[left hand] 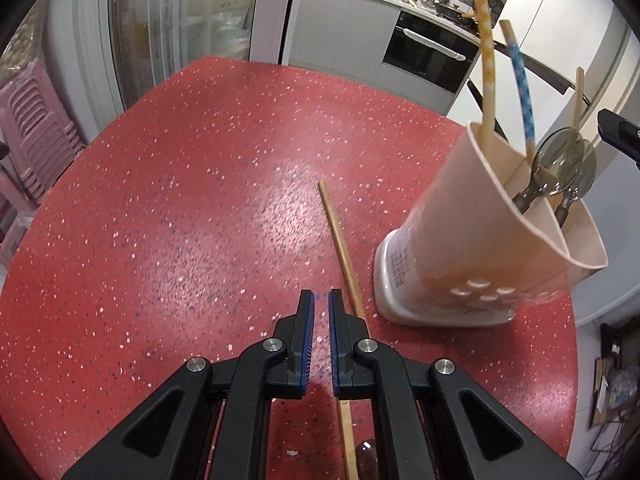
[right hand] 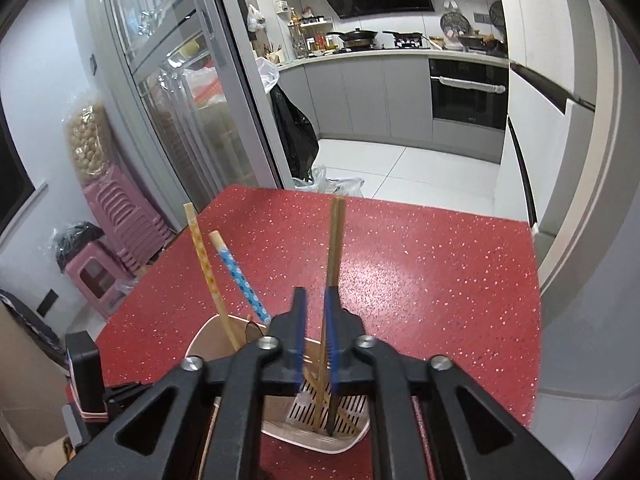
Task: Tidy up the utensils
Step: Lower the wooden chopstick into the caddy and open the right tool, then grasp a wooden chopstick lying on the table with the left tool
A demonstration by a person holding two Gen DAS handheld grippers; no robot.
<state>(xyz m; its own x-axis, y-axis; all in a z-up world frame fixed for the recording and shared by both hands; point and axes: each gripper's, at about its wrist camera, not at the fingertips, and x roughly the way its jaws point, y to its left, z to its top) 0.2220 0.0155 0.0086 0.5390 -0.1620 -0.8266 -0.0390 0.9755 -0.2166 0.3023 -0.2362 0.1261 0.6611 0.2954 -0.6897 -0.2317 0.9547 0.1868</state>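
Right wrist view, lower centre: the right gripper [right hand: 314, 312], fingers narrowly parted, releases a chopstick [right hand: 335, 240] standing in the holder [right hand: 208, 338], while the left gripper [left hand: 319, 312], fingers narrow and empty, hovers beside the lone chopstick [left hand: 340, 236] on the table [left hand: 180, 200] to collect it.

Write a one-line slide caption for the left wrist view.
Left gripper hovers over a chopstick on the red table beside the utensil holder.
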